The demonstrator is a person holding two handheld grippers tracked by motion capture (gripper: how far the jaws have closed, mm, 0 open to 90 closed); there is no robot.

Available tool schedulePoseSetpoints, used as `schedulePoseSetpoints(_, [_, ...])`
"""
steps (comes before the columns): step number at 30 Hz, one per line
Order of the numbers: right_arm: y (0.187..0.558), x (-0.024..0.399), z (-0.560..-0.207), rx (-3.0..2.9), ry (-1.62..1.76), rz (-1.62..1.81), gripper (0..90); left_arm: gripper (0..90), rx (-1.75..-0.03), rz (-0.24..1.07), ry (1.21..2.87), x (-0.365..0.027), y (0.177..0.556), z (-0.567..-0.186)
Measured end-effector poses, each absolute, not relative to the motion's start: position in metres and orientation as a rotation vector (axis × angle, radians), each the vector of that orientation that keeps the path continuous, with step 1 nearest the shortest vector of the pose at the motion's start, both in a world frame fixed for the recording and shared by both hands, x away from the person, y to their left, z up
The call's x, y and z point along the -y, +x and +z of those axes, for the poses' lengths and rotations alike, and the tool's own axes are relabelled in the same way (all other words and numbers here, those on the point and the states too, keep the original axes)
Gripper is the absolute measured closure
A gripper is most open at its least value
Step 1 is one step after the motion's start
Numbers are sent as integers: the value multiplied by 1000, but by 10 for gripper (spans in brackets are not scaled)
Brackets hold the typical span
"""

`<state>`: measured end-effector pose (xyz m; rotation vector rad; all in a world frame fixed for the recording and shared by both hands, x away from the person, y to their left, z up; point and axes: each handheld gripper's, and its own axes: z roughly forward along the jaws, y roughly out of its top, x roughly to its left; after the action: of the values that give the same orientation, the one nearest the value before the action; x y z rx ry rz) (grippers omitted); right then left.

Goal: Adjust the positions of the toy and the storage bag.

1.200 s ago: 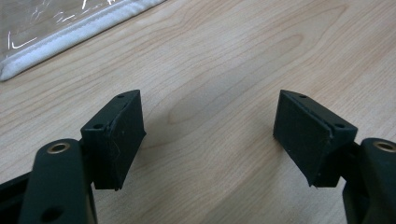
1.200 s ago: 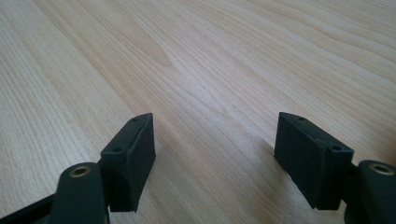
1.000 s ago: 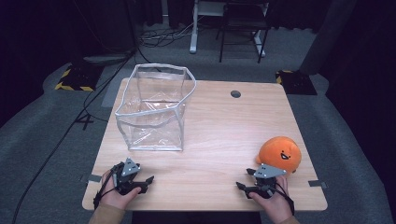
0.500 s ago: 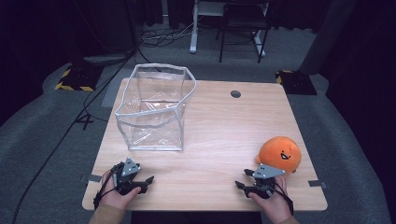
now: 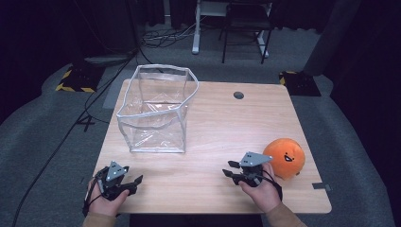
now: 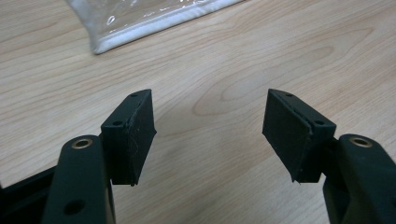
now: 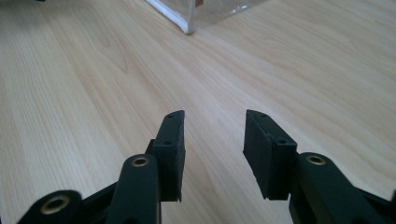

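The wooden table (image 5: 213,123) carries a clear plastic bag (image 5: 156,111) standing open on its far left part, well back from the near edge, in the same place as a second ago. The orange plush toy (image 5: 284,157) sits near the right edge and has not shifted either. The right gripper (image 5: 230,169) has moved left, away from the toy toward the open middle; its jaws have just been closing, with nothing between them. The left gripper (image 5: 137,181), at the near left corner, has narrowed slightly and is likewise released and empty. Bare wood lies between both grippers and the bag.
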<state>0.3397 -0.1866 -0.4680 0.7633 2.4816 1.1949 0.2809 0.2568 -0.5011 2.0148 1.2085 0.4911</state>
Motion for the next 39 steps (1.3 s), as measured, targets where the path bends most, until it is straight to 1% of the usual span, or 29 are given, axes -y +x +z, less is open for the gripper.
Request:
schedulePoseSetpoints(4, [348, 174, -459, -2486, 756, 1219, 590, 342, -1222, 505, 1989, -262, 278, -500])
schedulePoseSetpoints(12, [365, 144, -445, -2503, 697, 1224, 632, 344, -1228, 538, 1949, -262, 281, -498])
schedulePoseSetpoints(20, [379, 124, -432, -2494, 668, 1207, 639, 343, -1226, 538, 1953, -263, 285, -499])
schedulePoseSetpoints(25, [388, 108, -425, -2477, 645, 1208, 610, 339, -1232, 534, 1953, -264, 287, -498])
schedulePoseSetpoints(30, [401, 90, -422, -2472, 659, 1232, 608, 334, -1233, 534, 1947, -264, 291, -499])
schedulePoseSetpoints(35, [410, 80, -425, -2463, 680, 1226, 583, 333, -1231, 536, 1935, -266, 294, -498])
schedulePoseSetpoints(39, [416, 74, -428, -2461, 696, 1222, 580, 330, -1234, 539, 1926, -268, 295, -499])
